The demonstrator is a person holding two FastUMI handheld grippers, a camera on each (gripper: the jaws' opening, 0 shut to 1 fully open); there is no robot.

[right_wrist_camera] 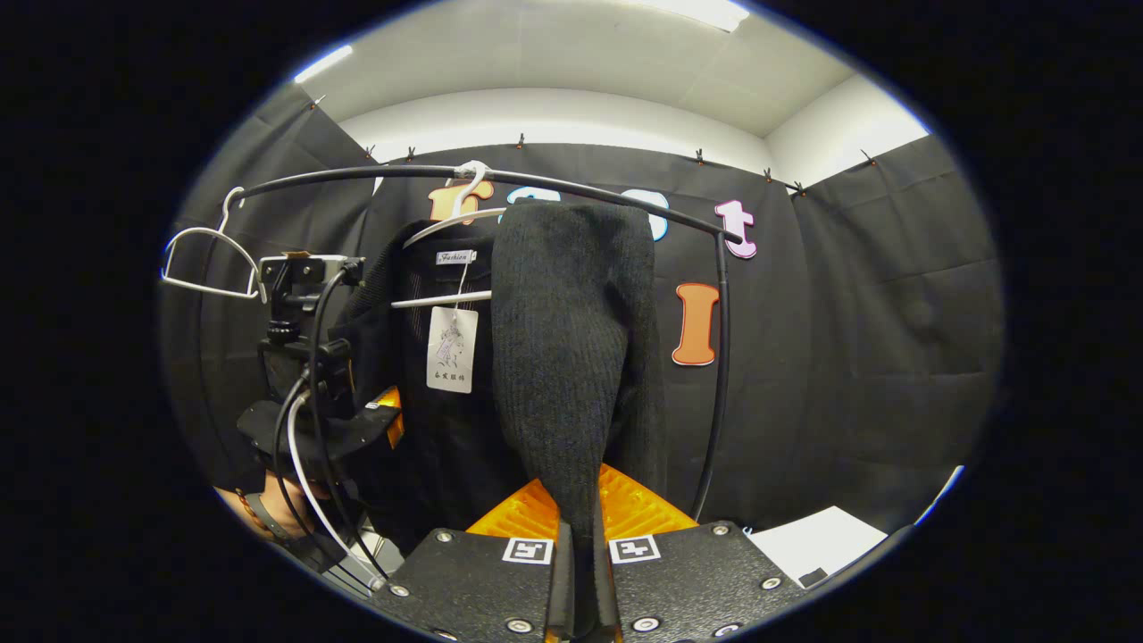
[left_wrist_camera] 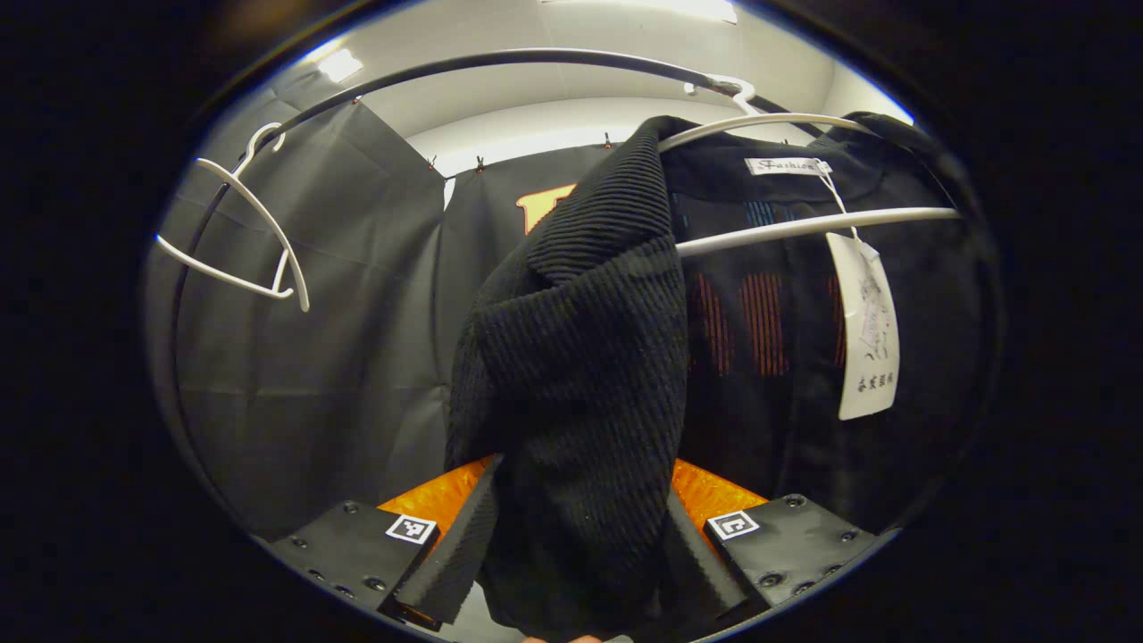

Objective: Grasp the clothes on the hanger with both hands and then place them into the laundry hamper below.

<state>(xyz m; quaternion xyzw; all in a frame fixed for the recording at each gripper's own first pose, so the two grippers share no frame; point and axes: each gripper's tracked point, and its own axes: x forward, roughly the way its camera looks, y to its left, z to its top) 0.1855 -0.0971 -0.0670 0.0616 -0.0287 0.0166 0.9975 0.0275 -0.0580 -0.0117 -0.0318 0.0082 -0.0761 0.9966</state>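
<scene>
Two grippers have the black ribbed knit garment (right_wrist_camera: 571,357), which hangs from the white plastic hanger (left_wrist_camera: 804,228) on the curved black metal rail (left_wrist_camera: 500,61): the right gripper (right_wrist_camera: 579,572) has its jaws nearly together, clamped on a thin fold, and the left gripper (left_wrist_camera: 576,536) has its jaws wider apart around a thick bunch, apparently pressing it. To do this step well, I judge both should lift the shoulders up and off the hanger's ends together, evenly, so the fabric does not snag. A second, bare white hanger (left_wrist_camera: 237,228) hangs far left on the rail, well apart.
</scene>
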